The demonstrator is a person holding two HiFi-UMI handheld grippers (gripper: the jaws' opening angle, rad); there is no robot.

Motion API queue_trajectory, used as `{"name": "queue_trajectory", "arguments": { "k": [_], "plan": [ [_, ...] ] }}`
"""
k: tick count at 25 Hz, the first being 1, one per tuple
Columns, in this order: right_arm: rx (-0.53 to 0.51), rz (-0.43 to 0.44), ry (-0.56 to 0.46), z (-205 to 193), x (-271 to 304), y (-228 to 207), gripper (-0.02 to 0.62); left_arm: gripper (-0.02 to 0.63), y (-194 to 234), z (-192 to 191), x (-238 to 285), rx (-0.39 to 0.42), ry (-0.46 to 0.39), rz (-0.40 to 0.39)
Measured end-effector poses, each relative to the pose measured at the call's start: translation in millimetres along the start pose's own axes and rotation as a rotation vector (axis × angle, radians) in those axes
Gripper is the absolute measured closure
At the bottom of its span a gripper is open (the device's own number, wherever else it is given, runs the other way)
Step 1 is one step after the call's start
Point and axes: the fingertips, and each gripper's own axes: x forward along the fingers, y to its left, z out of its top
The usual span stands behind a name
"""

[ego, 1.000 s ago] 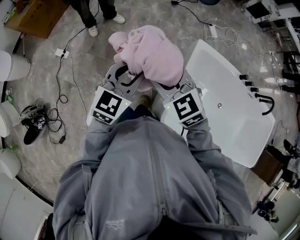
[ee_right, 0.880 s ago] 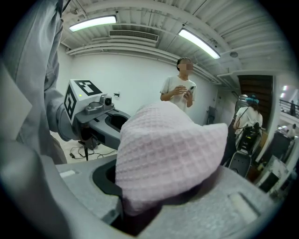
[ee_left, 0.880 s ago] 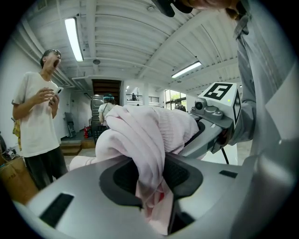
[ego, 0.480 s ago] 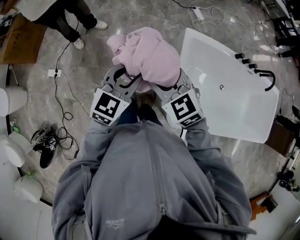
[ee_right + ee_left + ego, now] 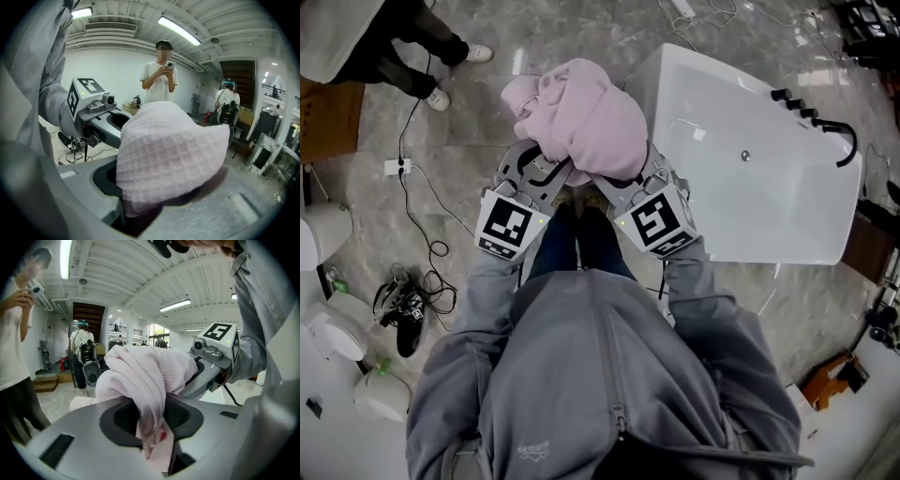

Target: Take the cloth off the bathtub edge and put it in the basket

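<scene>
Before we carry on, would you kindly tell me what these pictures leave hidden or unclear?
Basket: in no view; its place is unknown.
Head view: the pink cloth covers the tips of the left gripper and right gripper.
Right gripper view: the cloth bulges over the jaws, hiding the pads.
Head view: the person's grey jacket hides the floor beneath.

Waffle-weave cloth (image 5: pixel 168 150) (matt, soft) beside a glossy bathtub (image 5: pixel 769 206).
</scene>
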Motion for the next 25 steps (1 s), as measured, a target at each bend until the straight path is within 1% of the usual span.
{"name": "queue_trajectory", "arguments": {
  "k": [4,8,11,18,25],
  "plan": [
    [0.015,0.017,0.021,-24.1,23.8,-14.6,0.416,0.476,14.0,-24.3,24.6,-0.015,0.027,-0.023],
    [0.052,0.038,0.047,-52.8,45.0,-24.0,0.416,0.476,22.5,-52.1,47.0,-0.031,0.066,-0.045],
    [0.05,0.044,0.058,-70.9,60.3,-29.6,0.416,0.476,27.6,-73.2,61.4,-0.041,0.092,-0.061],
    [0.101,0.079,0.097,-129.8,106.0,-29.1,0.416,0.476,38.1,-140.9,90.8,-0.076,0.159,-0.096],
    [0.177,0.125,0.156,-188.5,139.6,-18.1,0.416,0.476,33.2,-208.5,112.6,-0.113,0.27,-0.13]
  ]
}}
